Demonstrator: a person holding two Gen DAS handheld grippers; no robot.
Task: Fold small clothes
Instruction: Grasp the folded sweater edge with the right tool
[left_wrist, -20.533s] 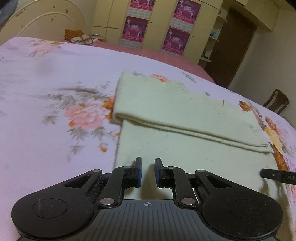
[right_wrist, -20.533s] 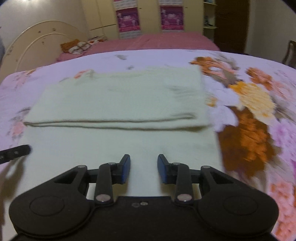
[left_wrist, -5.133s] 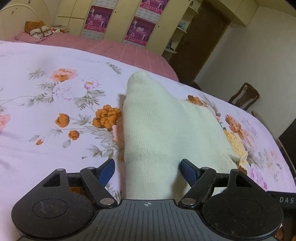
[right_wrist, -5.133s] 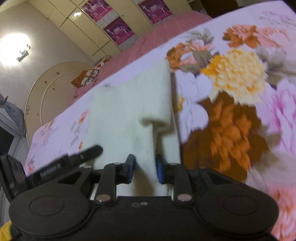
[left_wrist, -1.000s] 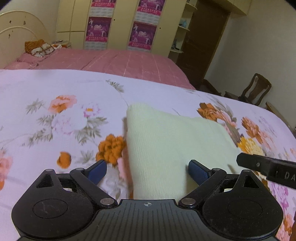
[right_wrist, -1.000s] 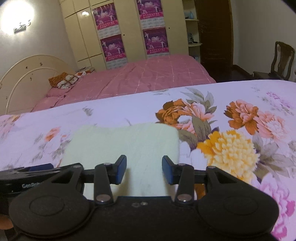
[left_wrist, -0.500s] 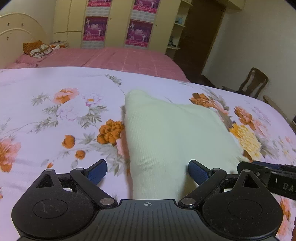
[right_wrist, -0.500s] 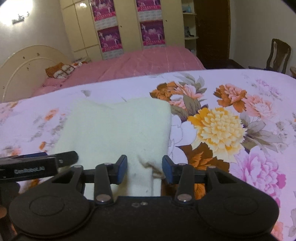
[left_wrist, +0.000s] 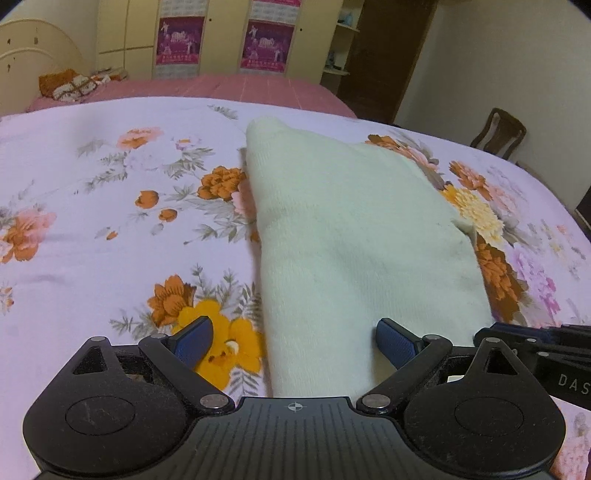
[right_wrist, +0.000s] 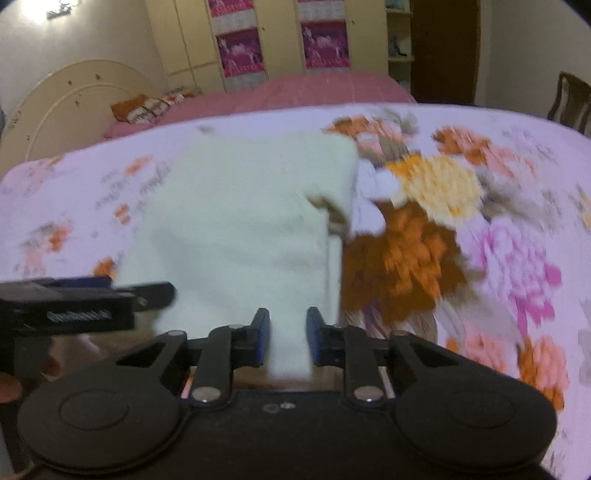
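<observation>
Floral bedspread (left_wrist: 110, 229) covered bed; pink bed (left_wrist: 221, 86) and wardrobe (left_wrist: 221, 33) stood behind. Cream folded garment (left_wrist: 354, 229) lay on bedspread, near edge lifted. Right tongs (right_wrist: 287, 339) pinched garment's near corner between nearly closed blue pads. Left tongs (left_wrist: 295, 338) gaped wide, straddling garment's near edge, gripping nothing. Right-wrist view blurred.

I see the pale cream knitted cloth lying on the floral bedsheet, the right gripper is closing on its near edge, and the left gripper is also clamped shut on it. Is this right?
Not quite. The left gripper is open: the left wrist view shows its blue fingers spread wide. The pale cream knitted cloth does lie on the floral bedsheet, and the right gripper closes on its near edge.
</observation>
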